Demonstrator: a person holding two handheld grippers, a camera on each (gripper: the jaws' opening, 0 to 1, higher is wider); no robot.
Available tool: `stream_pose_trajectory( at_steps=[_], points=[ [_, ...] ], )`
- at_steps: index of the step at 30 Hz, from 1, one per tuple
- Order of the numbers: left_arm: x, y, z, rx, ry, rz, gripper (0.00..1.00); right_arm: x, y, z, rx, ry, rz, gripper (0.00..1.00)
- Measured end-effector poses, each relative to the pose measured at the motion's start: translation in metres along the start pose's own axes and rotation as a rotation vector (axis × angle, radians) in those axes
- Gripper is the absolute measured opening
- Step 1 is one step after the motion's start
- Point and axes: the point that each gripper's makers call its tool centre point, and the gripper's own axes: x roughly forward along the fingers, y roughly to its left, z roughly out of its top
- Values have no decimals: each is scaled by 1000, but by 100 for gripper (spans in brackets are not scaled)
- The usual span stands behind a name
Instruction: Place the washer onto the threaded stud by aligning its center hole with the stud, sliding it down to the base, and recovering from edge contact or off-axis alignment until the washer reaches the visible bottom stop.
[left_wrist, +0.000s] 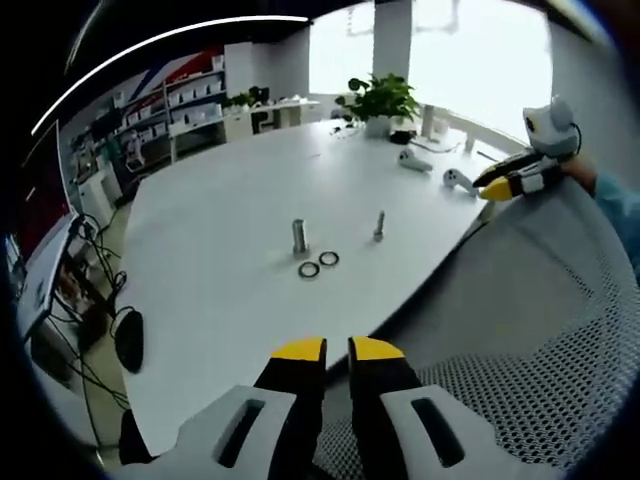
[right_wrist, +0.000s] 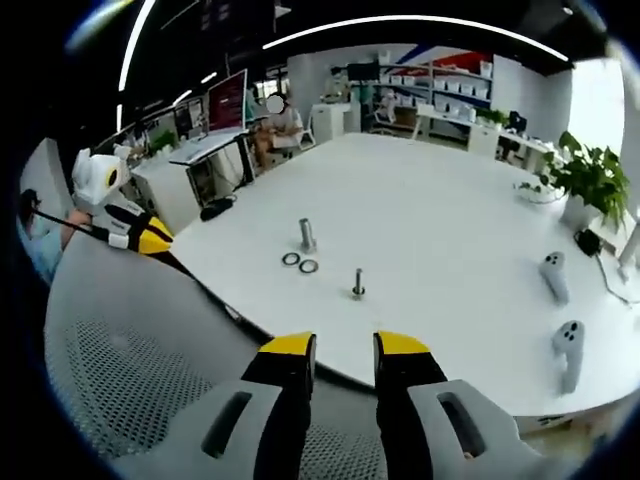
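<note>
Two small dark metal ring washers (left_wrist: 318, 264) lie flat and side by side on the white tabletop (left_wrist: 220, 270), just in front of a thicker upright grey metal stud (left_wrist: 299, 236) and near a thinner upright threaded stud (left_wrist: 379, 226) that stands a little apart; in the right gripper view the same washers (right_wrist: 299, 262) lie below the thick stud (right_wrist: 307, 235), with the thin stud (right_wrist: 357, 283) nearer the camera. Neither washer is on a stud, so the task looks not yet begun: this is the reach before the first pick. The left claw (left_wrist: 337, 349) hangs over a grey mesh chair back (left_wrist: 540, 330), its yellow-tipped jaws nearly together and grasping nothing. The right claw (right_wrist: 344, 345) is likewise back from the tabletop edge, jaws slightly parted and bare. The next move, as I judge it, calls for one claw to travel forward over the tabletop, spread wider, and pinch one washer by its rim without nudging its neighbour. Which stud is meant I cannot tell.
</note>
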Motion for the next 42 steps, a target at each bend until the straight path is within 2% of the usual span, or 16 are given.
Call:
stream_pose_trajectory(
  at_steps=[9,11,13,15,21,23,25,26,28,31,33,34,35,38,40,42],
  points=[
    [-1,2,5,-1,-28,14,6,1,0,-1,7,-1,17,25],
    [2,-10,2,15,-12,-67,7,0,-1,1,23,-14,18,25],
    [3,-19,-11,-77,60,-148,6,2,3,-3,5,16,47,25],
    [4,-13,-4,-75,19,-127,7,3,5,-6,0,37,55,25],
    [6,-16,-6,-47,30,-144,8,2,3,-4,9,19,43,25],
    [4,-25,3,71,-21,-209,2,2,2,-4,11,16,40,25],
    [4,-27,-2,26,7,-238,2,2,3,-4,8,19,43,25],
    [5,-30,-9,-5,50,-271,5,2,4,-4,4,19,47,25],
    [6,-28,-6,-13,36,-281,5,2,4,-4,2,24,50,25],
    [-2,-48,6,-37,-17,-404,0,2,4,-4,2,24,51,25],
    [-9,-57,5,-38,7,-470,0,2,4,-4,2,21,50,25],
    [-14,-64,2,-20,39,-534,0,2,4,-4,4,19,49,25],
    [-13,-63,4,-54,49,-524,0,2,4,-3,4,18,49,25],
    [-12,-59,6,-8,74,-541,0,2,4,-4,2,19,50,25],
    [-11,-54,15,8,60,-530,0,2,5,-3,0,16,52,26],
    [-6,-45,25,-86,56,-526,0,2,4,-3,3,12,51,26]
  ],
)
